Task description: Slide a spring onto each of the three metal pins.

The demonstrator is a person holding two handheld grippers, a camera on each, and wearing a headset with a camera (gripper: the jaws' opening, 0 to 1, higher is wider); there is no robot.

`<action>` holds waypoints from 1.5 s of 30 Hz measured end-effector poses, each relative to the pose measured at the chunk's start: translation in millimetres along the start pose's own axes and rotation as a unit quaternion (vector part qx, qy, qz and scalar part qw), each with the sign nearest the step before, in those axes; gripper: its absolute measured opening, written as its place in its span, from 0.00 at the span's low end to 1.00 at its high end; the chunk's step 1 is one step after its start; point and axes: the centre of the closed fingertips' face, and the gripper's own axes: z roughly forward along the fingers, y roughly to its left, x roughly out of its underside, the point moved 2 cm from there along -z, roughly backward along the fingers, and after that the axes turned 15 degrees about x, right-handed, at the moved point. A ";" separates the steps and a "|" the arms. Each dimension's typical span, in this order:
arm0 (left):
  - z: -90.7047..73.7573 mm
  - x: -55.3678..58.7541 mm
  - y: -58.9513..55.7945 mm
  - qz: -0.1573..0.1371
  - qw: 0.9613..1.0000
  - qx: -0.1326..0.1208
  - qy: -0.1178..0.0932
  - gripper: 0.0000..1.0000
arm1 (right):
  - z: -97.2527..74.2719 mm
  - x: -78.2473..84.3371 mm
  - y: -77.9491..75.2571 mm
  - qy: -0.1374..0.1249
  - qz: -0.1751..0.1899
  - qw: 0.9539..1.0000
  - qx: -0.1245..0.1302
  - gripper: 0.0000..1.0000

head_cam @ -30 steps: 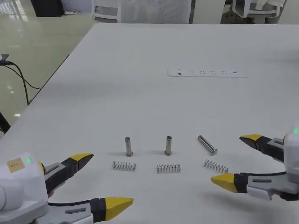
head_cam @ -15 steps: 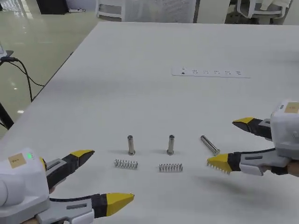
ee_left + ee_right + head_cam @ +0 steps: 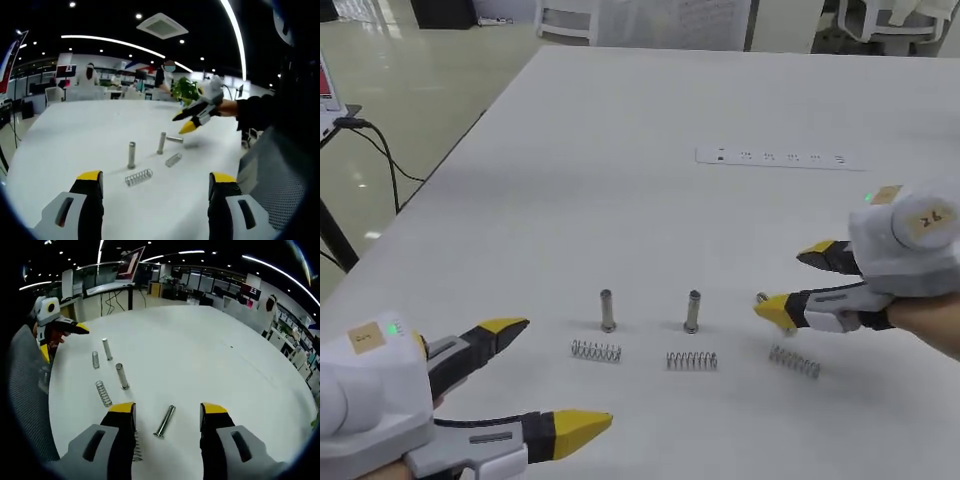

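Two metal pins stand upright on the white table, the left pin [image 3: 608,310] and the middle pin [image 3: 692,311]. A third pin [image 3: 164,421] lies flat, and my open right gripper [image 3: 168,410] hovers with one jaw on each side of it. In the head view this pin [image 3: 761,298] peeks out behind the right gripper [image 3: 788,280]. Three springs lie in front of the pins: the left spring [image 3: 595,351], the middle spring [image 3: 691,360] and the right spring [image 3: 794,361]. My left gripper [image 3: 545,377] stays open and empty at the near left, short of the left spring [image 3: 138,177].
A white power strip [image 3: 782,157] lies flat further back on the table. The table's left edge [image 3: 440,165] drops to a floor with a black cable [image 3: 380,160]. Chairs stand beyond the far end. People and desks show in the background of both gripper views.
The right gripper has moved left and forward to straddle the lying pin, uncovering the right spring. The left gripper has stayed put. The head camera has shifted slightly.
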 end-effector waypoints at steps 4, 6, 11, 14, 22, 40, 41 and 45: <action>0.0 0.1 0.1 0.000 1.000 0.000 0.000 0.84 | 5.8 3.3 0.7 0.021 0.013 1.000 -0.001 0.41; 0.2 0.2 -0.2 0.000 1.000 0.001 0.000 0.84 | 9.4 5.4 -0.4 0.033 0.010 0.999 0.004 0.35; 0.4 0.6 -0.7 -0.001 1.000 0.002 0.003 0.83 | 16.4 9.1 -0.6 0.056 0.023 0.998 0.009 0.25; 0.0 0.6 -0.4 0.001 1.000 0.003 0.003 0.83 | 21.0 12.6 0.9 0.071 0.029 0.997 0.010 0.21; -0.1 1.1 0.2 0.001 1.000 0.003 0.005 0.82 | 33.3 21.1 -0.5 0.099 0.040 0.994 0.014 0.13; 0.0 1.7 1.4 -0.001 1.000 0.005 0.003 0.81 | 39.7 27.0 4.7 0.131 0.059 0.989 0.020 0.06; -0.1 1.5 1.3 -0.001 1.000 0.005 0.002 0.81 | 39.8 26.9 4.4 0.131 0.058 0.989 0.021 0.06; 0.0 1.5 0.9 0.000 1.000 0.006 0.003 0.81 | 37.8 27.7 3.5 0.136 0.063 0.988 0.024 0.05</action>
